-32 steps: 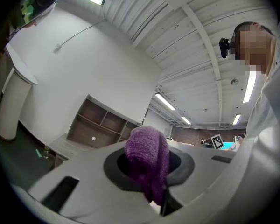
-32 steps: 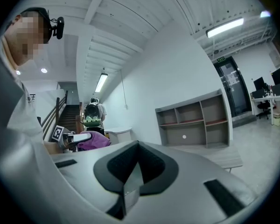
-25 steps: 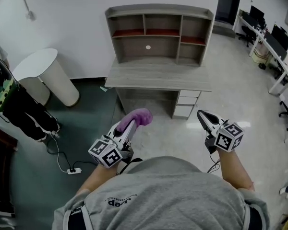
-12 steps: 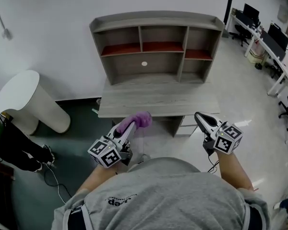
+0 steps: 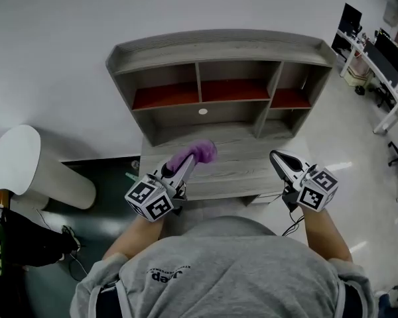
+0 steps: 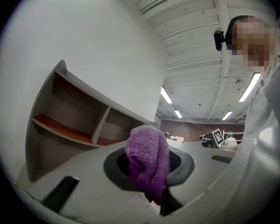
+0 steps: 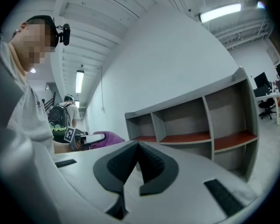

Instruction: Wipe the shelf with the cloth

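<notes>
Currently pinching a bunched purple cloth [image 5: 198, 154] in the left gripper [image 5: 184, 165], jaws clamped on its lower folds, wad bulging past the tips. Held over the near part of the grey desk top [image 5: 252, 161], short of the shelf [image 5: 219, 44] behind with its red-lined upper compartments; touching the desk or not, impossible to tell. Right gripper [image 5: 283, 162] off to the right above the desk's front edge, jaws pressed together on nothing. Left of the desk, a white drum-shaped stand [image 5: 26, 171] by the wall
</notes>
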`<control>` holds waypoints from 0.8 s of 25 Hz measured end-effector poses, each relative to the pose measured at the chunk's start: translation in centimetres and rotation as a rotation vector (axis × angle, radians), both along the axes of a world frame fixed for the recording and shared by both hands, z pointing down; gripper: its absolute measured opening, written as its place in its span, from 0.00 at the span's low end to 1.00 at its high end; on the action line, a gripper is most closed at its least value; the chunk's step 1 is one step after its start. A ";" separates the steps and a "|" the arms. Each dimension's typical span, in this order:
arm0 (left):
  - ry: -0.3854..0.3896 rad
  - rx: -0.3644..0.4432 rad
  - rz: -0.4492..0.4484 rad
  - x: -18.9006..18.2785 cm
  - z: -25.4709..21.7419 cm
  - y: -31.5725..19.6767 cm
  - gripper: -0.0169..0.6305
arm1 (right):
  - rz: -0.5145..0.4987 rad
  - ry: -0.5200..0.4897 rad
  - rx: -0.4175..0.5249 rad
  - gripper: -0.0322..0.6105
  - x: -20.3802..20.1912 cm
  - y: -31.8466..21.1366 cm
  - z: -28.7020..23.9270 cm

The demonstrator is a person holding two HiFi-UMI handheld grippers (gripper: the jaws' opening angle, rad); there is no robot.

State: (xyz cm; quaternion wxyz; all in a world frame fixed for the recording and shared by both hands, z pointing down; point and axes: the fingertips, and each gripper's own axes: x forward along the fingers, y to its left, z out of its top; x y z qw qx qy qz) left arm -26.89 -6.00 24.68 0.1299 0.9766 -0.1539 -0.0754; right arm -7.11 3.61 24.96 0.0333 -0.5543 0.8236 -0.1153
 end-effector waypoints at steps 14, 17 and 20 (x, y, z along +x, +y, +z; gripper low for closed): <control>-0.350 0.217 -0.455 15.6 1.3 -14.3 0.14 | -0.281 0.057 -0.007 0.08 12.9 -10.3 2.8; -0.556 0.360 -0.520 19.5 2.2 -18.5 0.14 | -0.277 0.030 -0.036 0.08 14.6 -11.1 4.5; -0.737 0.469 -0.528 22.8 3.8 -22.7 0.14 | -0.234 -0.013 -0.058 0.08 15.7 -11.7 6.4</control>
